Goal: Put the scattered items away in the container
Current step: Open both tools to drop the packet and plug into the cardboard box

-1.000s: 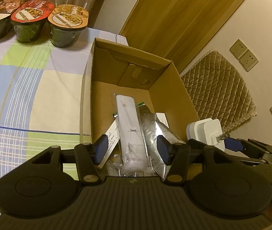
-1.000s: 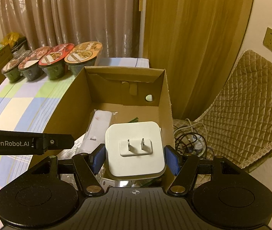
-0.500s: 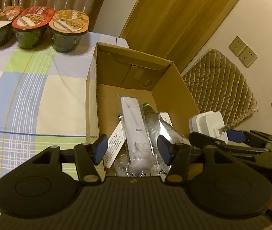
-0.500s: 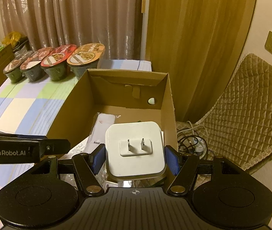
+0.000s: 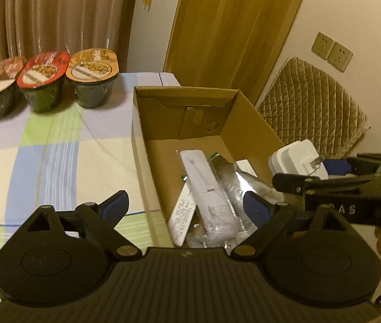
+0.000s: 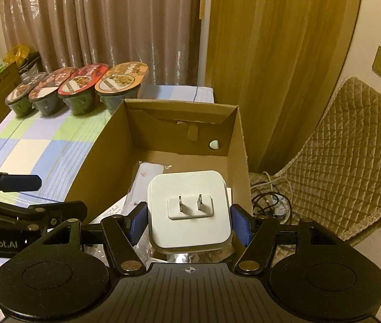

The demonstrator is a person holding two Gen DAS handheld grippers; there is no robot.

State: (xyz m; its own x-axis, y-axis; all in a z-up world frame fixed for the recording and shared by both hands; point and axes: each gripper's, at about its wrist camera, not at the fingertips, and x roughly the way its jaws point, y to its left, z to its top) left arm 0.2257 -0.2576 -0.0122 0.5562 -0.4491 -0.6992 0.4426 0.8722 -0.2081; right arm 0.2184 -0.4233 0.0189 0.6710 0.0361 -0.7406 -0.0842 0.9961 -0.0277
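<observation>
Carrying the white charger [image 6: 189, 212], clamped in the right hand-held gripper [image 6: 189, 222] at lower centre, above the cardboard box [image 6: 237, 145]; next, lowering and letting go among the packets, left hand-held gripper [image 5: 183, 204] apart and empty.

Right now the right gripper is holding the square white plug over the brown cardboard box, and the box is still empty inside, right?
Not quite. The right gripper does hold the square white plug over the brown cardboard box, but the box is not empty: the left wrist view shows a long white wrapped pack and a silver foil pouch inside.
</observation>
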